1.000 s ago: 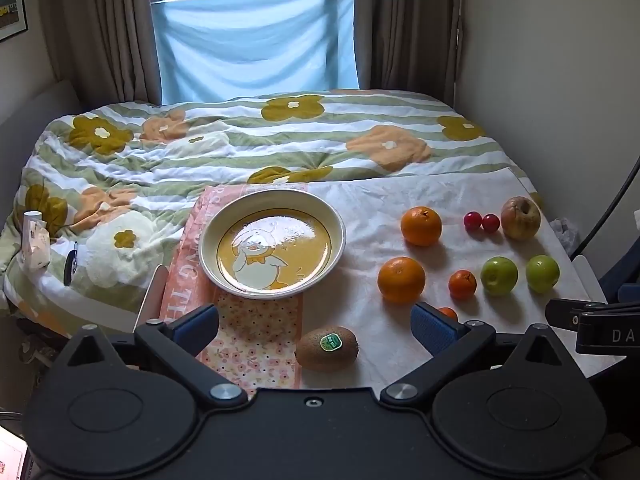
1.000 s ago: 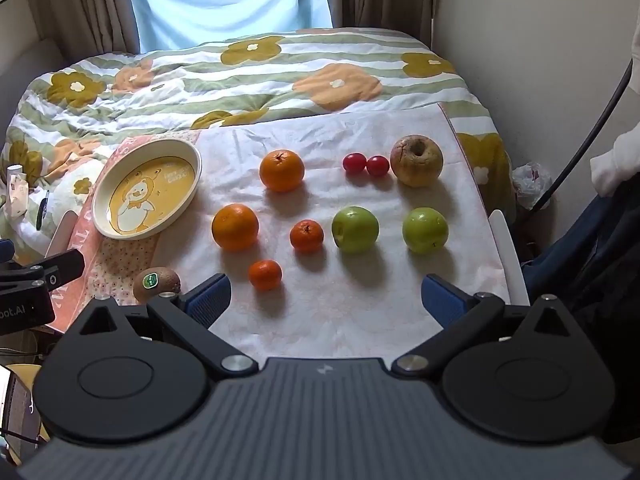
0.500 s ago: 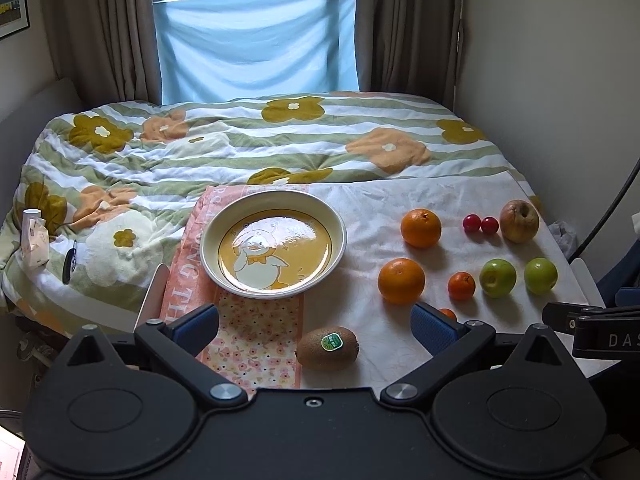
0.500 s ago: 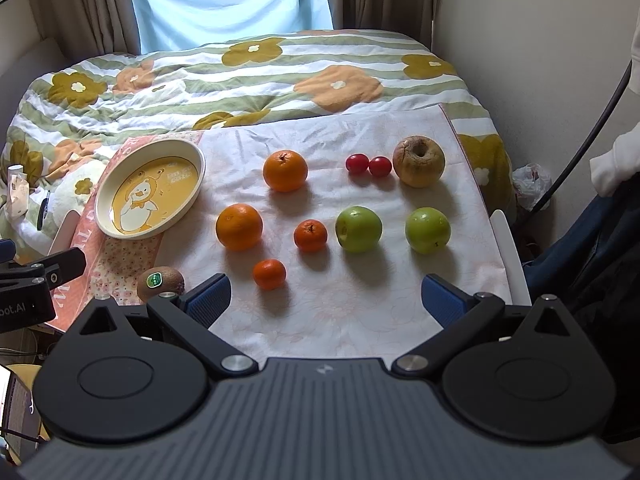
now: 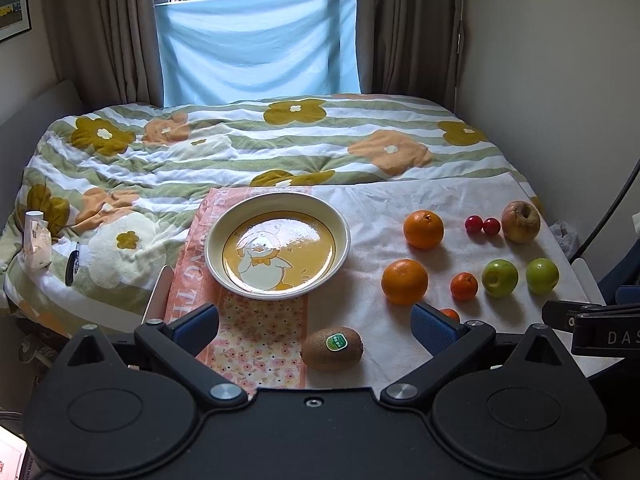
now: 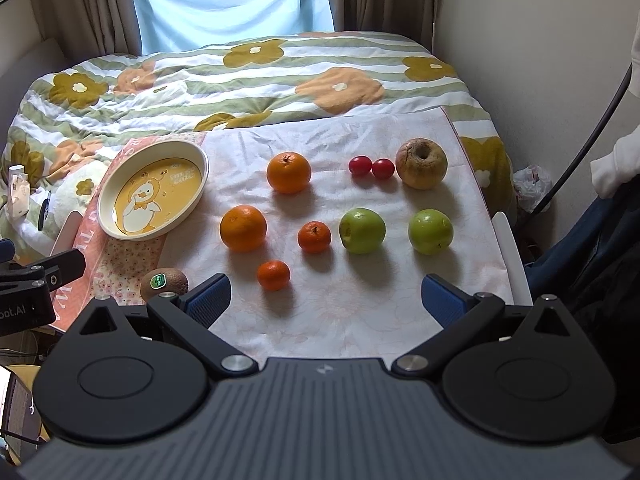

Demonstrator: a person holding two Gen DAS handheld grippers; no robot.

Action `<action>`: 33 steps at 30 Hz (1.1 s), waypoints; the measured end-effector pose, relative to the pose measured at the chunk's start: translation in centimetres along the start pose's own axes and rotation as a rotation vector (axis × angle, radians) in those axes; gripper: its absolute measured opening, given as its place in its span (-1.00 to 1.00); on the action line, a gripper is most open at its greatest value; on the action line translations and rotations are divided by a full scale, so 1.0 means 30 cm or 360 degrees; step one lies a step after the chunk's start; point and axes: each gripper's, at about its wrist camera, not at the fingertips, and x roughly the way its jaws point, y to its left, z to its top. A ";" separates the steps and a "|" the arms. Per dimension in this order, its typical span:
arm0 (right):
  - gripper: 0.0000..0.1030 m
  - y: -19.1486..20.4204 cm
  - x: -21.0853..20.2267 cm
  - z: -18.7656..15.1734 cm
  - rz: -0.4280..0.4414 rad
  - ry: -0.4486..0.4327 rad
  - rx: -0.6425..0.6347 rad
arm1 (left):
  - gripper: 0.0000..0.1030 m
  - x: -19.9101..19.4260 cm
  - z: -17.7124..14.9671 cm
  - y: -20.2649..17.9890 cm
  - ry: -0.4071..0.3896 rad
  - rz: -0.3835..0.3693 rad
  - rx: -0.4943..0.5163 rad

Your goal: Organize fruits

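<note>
1. Fruits spread out on a white cloth (image 6: 360, 312) laid over the near part of a bed, none of them on the plate (image 5: 224, 216).
2. Back row, seen from the right wrist: an orange (image 6: 289, 172), two small red fruits (image 6: 360, 165) (image 6: 383, 168) touching each other, then a wrinkled brownish apple (image 6: 421, 163) just beside them.
3. Middle row: a second orange (image 6: 243, 227), a mandarin (image 6: 314, 237), a green apple (image 6: 362, 230) and another green apple (image 6: 431, 231), each apart from its neighbour.
4. Nearest the camera: a smaller mandarin (image 6: 273, 275), alone in front of the middle row.
5. Kiwi (image 5: 331, 349) with a green sticker, lying apart at the left, on the edge where a pink flowered cloth (image 5: 256, 332) meets the white one.
6. Plate with a yellow centre and a duck picture, resting on the pink cloth, left of all the fruit, nothing in it.
7. Left tongs (image 5: 314, 326) spread wide, holding nothing, raised in front of the kiwi and the plate.
8. Right tongs (image 6: 326, 300) likewise spread wide and holding nothing, raised before the small mandarin and the green apples.
9. Flowered, striped quilt (image 5: 240, 144) covering the rest of the bed; a window with a blue sheet (image 5: 256, 48) and brown curtains behind.
</note>
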 end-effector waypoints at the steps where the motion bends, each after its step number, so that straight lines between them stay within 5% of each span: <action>1: 1.00 -0.001 -0.001 0.000 0.0000 0.0000 -0.0001 | 1.00 -0.001 -0.001 0.002 -0.0002 0.0000 0.0000; 33: 1.00 0.000 -0.006 -0.001 0.0011 -0.0008 -0.0001 | 1.00 -0.024 -0.006 0.010 -0.0026 0.0029 -0.0003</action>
